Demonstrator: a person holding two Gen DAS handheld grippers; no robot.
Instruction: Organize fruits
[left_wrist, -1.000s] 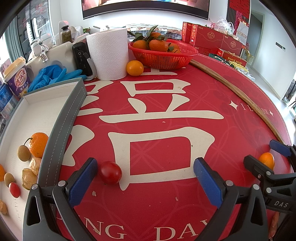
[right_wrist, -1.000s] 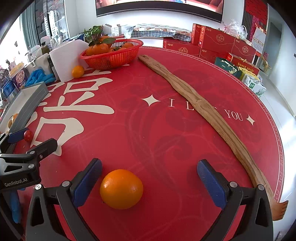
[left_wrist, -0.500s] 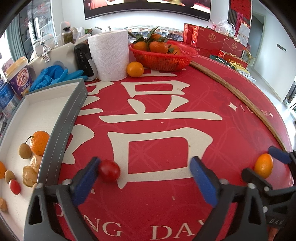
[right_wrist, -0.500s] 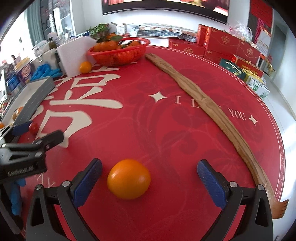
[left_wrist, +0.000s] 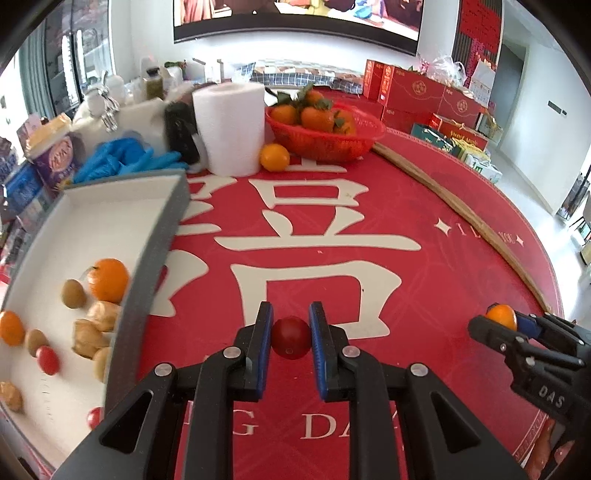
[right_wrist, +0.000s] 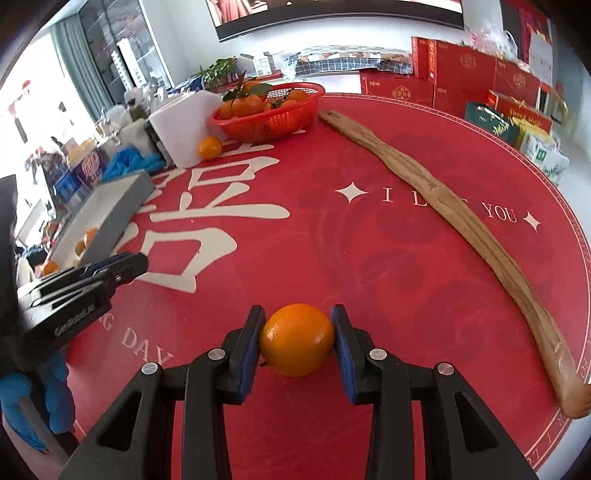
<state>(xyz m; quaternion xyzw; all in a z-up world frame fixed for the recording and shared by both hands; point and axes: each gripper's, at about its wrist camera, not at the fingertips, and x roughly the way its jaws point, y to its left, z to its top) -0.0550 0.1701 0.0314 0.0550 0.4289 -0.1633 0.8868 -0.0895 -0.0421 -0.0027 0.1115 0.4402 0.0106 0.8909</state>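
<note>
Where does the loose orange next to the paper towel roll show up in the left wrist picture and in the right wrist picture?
Left wrist view: the loose orange sits upper centre, between the paper towel roll and the red basket.
Right wrist view: the same orange sits upper left, between the roll and the basket.
Shared landmark: the red basket of oranges.

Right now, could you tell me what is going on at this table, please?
A person is sorting fruit with two handheld grippers. The left gripper has shut on a small red tomato. The right gripper is closing on an orange, its pads already against the fruit. Both fruits are low over the red tablecloth. The white tray to the left already holds several fruits.
</note>
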